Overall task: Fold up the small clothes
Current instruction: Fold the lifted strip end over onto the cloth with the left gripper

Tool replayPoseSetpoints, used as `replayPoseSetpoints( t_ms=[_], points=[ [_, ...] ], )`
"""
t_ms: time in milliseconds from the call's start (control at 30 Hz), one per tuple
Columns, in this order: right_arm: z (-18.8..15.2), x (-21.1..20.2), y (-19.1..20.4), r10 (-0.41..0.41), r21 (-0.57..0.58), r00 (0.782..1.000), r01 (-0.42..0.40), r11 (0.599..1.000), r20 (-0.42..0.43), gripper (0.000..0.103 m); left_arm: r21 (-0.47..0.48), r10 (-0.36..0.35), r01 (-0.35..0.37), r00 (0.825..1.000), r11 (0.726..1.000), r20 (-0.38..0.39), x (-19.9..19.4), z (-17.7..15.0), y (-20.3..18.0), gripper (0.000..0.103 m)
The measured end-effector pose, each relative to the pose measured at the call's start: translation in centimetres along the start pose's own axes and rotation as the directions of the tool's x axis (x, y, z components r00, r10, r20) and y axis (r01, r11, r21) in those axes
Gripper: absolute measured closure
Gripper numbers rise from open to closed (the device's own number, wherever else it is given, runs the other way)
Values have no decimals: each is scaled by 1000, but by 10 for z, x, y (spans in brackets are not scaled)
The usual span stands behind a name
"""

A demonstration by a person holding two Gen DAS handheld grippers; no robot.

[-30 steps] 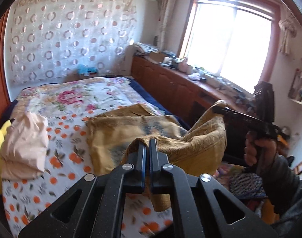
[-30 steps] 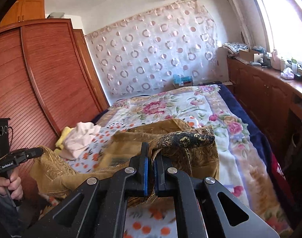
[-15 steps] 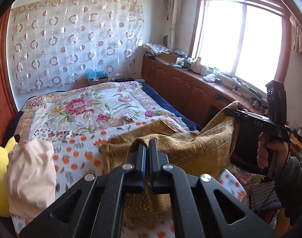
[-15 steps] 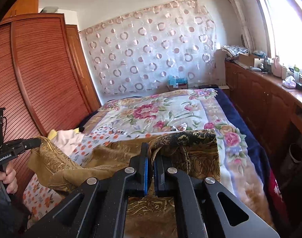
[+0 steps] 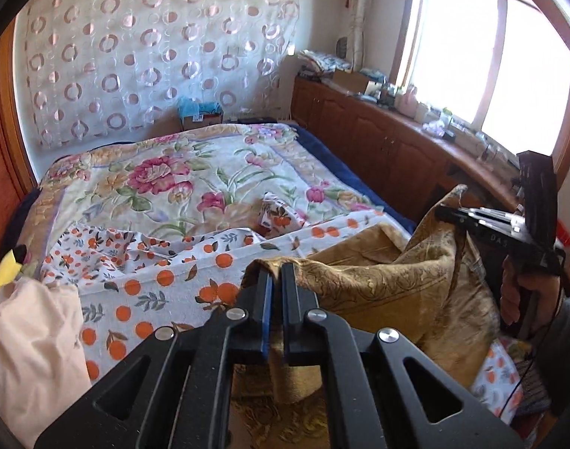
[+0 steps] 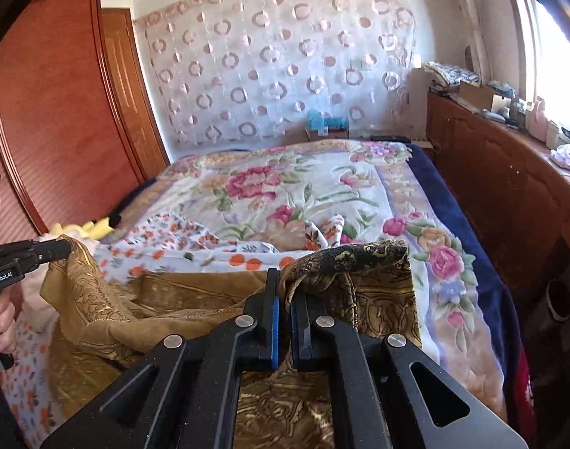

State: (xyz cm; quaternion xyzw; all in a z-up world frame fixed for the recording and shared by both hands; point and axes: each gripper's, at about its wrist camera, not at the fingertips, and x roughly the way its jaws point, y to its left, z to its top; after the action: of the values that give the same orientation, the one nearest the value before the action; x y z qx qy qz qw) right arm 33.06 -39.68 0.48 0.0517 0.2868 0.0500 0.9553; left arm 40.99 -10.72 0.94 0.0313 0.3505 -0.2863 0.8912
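A gold-brown patterned cloth (image 5: 374, 292) hangs between my two grippers over the near end of the bed. My left gripper (image 5: 276, 267) is shut on one corner of it. My right gripper (image 6: 285, 280) is shut on the other corner, where a dark patterned edge (image 6: 359, 256) folds over. The cloth (image 6: 109, 310) sags in the middle and its lower part drapes down below both grippers. Each gripper shows in the other's view, the right one (image 5: 453, 215) and the left one (image 6: 57, 249), both pinching the cloth.
The bed carries a floral blanket (image 5: 180, 176) and an orange-print sheet (image 5: 143, 292). A pale pink garment (image 5: 27, 336) and a yellow plush toy (image 5: 0, 273) lie at the left. A wooden cabinet (image 6: 502, 187) runs along the right, a wardrobe (image 6: 57, 112) on the left.
Both grippers have pulled back toward the foot of the bed and lifted, dragging the gold cloth off the sheet. More of the orange-print sheet and floral blanket now shows.
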Motion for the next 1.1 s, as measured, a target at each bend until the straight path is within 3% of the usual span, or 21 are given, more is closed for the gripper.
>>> replayPoseSetpoints(
  t_ms=[133, 167, 300, 367, 667, 767, 833, 933, 1100],
  points=[
    [7, 18, -3, -9, -2, 999, 9, 1000, -45, 99, 34, -4, 5, 999, 999, -31, 14, -7, 0, 99],
    [10, 21, -4, -10, 0, 999, 10, 1000, -54, 99, 40, 4, -3, 999, 999, -41, 14, -8, 1, 94],
    [17, 25, -7, -17, 8, 997, 18, 1000, -80, 99, 26, 54, -53, 997, 998, -46, 14, -16, 6, 31],
    [19, 23, -6, -21, 3, 996, 21, 1000, -82, 99, 17, 66, -65, 997, 998, -40, 13, -17, 8, 25],
    [27, 8, -2, -18, -42, 998, 16, 999, -60, 95, 4, 56, -56, 997, 998, -47, 1, -23, 7, 23],
    [24, -3, 1, -5, -58, 998, 1, 998, -64, 82, 3, 52, -52, 997, 999, -52, -2, -25, 2, 23],
    [19, -10, 0, 10, -62, 998, -13, 998, -59, 63, 0, 43, -43, 997, 999, -64, -2, -27, -1, 23],
    [14, -19, 0, 15, -64, 998, -19, 998, -58, 50, 5, 37, -36, 997, 999, -68, -3, -31, -6, 23],
    [4, -44, 2, 39, -76, 999, -41, 996, -28, 45, 31, 40, -38, 996, 999, -77, -7, -37, -13, 23]
  ],
)
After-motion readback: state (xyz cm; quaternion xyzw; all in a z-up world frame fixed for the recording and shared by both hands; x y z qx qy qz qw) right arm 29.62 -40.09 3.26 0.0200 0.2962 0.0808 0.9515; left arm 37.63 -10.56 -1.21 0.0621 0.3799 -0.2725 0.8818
